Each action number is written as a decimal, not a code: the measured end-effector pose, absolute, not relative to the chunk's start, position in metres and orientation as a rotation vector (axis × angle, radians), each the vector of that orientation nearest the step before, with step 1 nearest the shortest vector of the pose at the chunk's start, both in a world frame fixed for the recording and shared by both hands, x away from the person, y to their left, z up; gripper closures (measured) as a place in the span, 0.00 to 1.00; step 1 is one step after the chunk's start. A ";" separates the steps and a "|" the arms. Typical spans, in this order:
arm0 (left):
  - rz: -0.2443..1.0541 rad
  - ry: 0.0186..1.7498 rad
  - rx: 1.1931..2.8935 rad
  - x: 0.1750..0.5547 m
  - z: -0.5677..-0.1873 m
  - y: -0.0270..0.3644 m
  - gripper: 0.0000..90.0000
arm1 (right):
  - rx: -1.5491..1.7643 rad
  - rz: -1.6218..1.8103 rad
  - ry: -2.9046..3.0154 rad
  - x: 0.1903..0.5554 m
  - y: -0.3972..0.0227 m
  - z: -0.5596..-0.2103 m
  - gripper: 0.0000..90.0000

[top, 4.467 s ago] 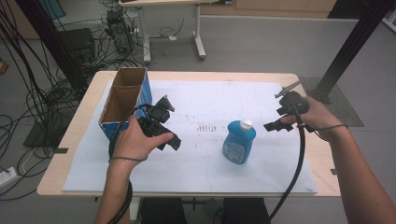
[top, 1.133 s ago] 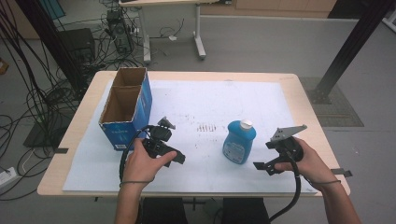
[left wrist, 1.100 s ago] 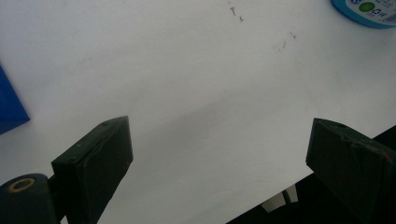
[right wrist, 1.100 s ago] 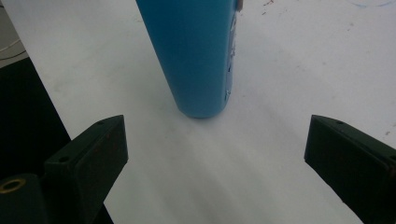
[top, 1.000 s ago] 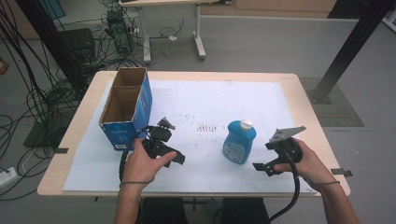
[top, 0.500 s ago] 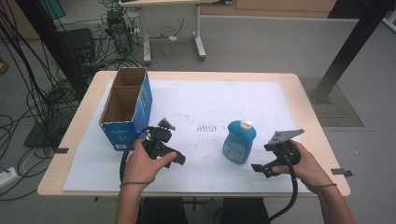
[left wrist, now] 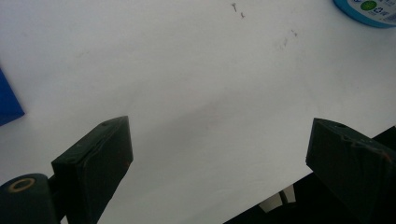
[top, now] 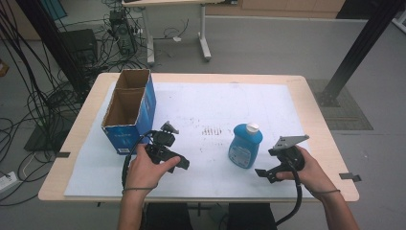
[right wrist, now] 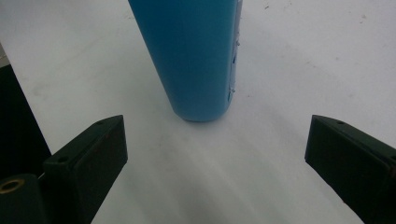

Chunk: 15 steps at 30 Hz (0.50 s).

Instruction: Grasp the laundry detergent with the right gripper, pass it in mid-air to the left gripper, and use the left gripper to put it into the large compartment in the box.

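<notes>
While both pairs of jaws stand wide apart with nothing between them, we log the right gripper [right wrist: 215, 154] first. In the right gripper view its two black jaws rise from the bottom corners over bare white sheet [right wrist: 299, 70], and the blue bottle [right wrist: 194, 56] stands upright straight ahead of the gap, a little toward the left-hand jaw, near but not touching either. We see the bottle's rounded base resting on the sheet and a label edge down its side.

From the high view we note the right gripper [top: 268, 173] held in the right hand [top: 306, 167], low over the sheet, with the bottle [top: 245, 146] just beyond its jaws, white cap up.

In the left gripper view the left gripper [left wrist: 219, 163] also shows its jaws spread, with plain sheet between them. Past the jaws, far toward the upper right corner, we see a sliver of the bottle's base [left wrist: 369, 11]; at the left edge, a blue corner of the box [left wrist: 9, 100].

From the high view we record the left gripper [top: 174, 160] in the left hand [top: 143, 167], the open cardboard box [top: 127, 112] just beside it, and the bottle well apart from its jaws. Everything rests on the wooden table [top: 316, 110].
</notes>
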<state>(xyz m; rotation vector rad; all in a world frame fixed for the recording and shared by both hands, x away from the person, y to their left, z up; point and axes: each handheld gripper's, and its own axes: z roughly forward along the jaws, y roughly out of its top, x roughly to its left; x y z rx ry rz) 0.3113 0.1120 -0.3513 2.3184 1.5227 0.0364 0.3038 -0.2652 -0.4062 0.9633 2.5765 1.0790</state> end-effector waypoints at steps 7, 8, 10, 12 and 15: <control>0.034 1.521 2.319 0.310 -0.352 0.111 0.08 | 0.941 1.100 2.568 0.304 -0.263 -0.411 0.06; 0.033 1.520 2.321 0.310 -0.352 0.111 0.08 | 0.940 1.101 2.568 0.304 -0.263 -0.412 0.06; 0.033 1.521 2.321 0.310 -0.352 0.111 0.08 | 0.942 1.101 2.567 0.304 -0.262 -0.414 0.06; 0.033 1.522 2.323 0.310 -0.352 0.111 0.08 | 0.939 1.108 2.562 0.303 -0.262 -0.415 0.06; 0.033 1.522 2.318 0.310 -0.352 0.110 0.08 | 0.931 1.129 2.550 0.303 -0.261 -0.417 0.06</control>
